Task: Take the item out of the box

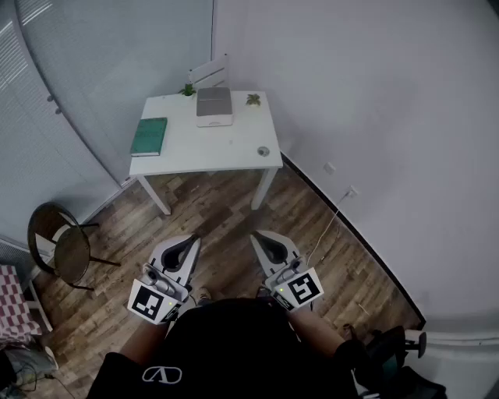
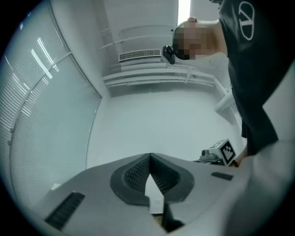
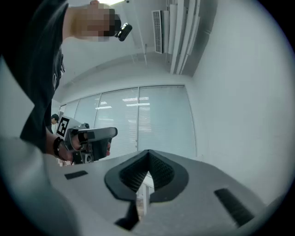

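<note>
Shut tip to tip on nothing: left gripper (image 1: 192, 241), right gripper (image 1: 258, 237), ribbed dark pads (image 2: 136, 173). Ahead, flat grey-topped box (image 1: 214, 105) on smooth white rectangular table (image 1: 234, 152), wood-plank floor (image 1: 226, 210) beneath

The floor (image 1: 226, 206) is laid in brown wood planks. A white table (image 1: 226, 148) on white legs stands in the far corner, with its back edge close to the wall. The plain white wall (image 1: 374, 93) closes the right side, and a black baseboard (image 1: 355, 234) runs along its foot. A wall socket (image 1: 329, 167) sits low on this wall, and a white cable (image 1: 331, 222) trails down onto the floor nearby. Glazing with horizontal blinds (image 1: 39, 132) closes the left side. A dark chair (image 1: 66, 251) with a round seat stands on the floor beside the blinds. A slatted air vent (image 2: 140, 55) is set overhead, near a lit ceiling lamp (image 2: 184, 10).
</note>
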{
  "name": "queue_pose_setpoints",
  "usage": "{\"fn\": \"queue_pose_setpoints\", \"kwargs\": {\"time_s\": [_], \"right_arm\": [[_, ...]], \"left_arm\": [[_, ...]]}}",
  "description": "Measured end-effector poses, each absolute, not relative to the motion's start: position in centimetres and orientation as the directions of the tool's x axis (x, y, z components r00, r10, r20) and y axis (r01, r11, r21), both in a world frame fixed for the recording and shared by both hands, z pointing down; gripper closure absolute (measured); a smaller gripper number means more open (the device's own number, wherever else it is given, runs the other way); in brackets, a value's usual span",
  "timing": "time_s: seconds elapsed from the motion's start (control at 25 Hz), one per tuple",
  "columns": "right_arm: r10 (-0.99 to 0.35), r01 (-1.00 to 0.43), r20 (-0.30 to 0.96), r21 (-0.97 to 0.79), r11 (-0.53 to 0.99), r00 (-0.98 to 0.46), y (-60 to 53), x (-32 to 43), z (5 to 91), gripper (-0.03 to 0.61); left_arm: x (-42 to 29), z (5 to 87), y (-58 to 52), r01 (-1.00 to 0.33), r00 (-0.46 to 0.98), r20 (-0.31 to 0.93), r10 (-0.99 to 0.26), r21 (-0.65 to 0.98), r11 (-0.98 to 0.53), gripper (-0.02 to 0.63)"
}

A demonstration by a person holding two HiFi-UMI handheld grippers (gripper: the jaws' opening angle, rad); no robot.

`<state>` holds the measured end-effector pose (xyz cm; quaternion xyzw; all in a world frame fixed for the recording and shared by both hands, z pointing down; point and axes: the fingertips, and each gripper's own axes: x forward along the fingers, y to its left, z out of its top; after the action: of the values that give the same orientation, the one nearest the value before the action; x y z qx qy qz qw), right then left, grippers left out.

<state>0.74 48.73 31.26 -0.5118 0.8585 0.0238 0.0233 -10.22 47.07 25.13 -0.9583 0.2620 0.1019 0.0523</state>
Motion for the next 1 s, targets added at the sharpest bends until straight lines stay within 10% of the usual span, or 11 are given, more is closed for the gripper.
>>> {"fn": "queue_pose_setpoints", "kwargs": {"time_s": [1.0], "right_arm": [[-0.887, -0.883, -0.126, -0.104, 0.458, -0.445, 45.4, 5.4, 31.6, 0.574]], "left_arm": [[-6.1, 26.5, 44.7, -0.564, 0.814, -0.198, -0.546, -0.044, -0.825, 0.609]]}}
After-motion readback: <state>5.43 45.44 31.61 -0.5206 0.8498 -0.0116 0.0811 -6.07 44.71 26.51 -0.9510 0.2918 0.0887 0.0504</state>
